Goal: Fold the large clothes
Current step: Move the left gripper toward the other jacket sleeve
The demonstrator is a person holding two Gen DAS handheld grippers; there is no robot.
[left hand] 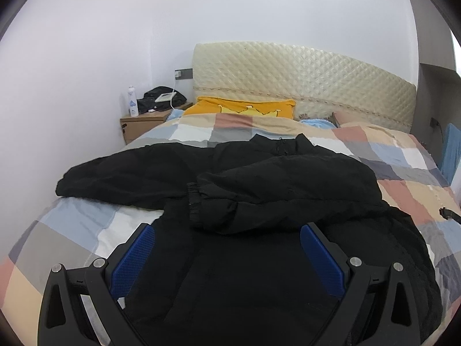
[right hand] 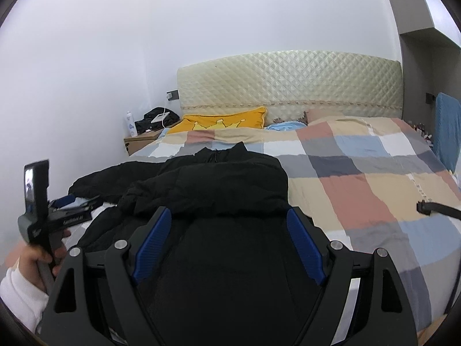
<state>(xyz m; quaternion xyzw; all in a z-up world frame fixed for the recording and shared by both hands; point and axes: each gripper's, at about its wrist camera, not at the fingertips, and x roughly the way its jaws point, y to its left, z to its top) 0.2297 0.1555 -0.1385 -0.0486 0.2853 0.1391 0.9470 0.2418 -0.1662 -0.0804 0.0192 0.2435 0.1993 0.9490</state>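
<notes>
A black jacket [left hand: 259,178] lies spread on the checked bedcover [left hand: 403,173], collar toward the headboard. One sleeve is folded across the body, its elastic cuff [left hand: 191,201] near the middle; the other sleeve [left hand: 100,176] stretches out to the left. My left gripper [left hand: 227,227] hovers open over the jacket's lower body, with nothing between its blue pads [left hand: 135,256]. My right gripper [right hand: 227,212] is open too, above the jacket [right hand: 230,178] toward its right side, with nothing pinched. In the right wrist view the left gripper [right hand: 64,201] shows at the left edge, held by a hand [right hand: 37,256] in a white sleeve.
A yellow pillow [left hand: 239,106] and a quilted headboard [left hand: 302,80] are at the far end. A wooden nightstand [left hand: 144,124] with a bottle [left hand: 132,101] and dark items stands far left. A black strap [right hand: 440,209] lies on the cover at right, near the bed's edge.
</notes>
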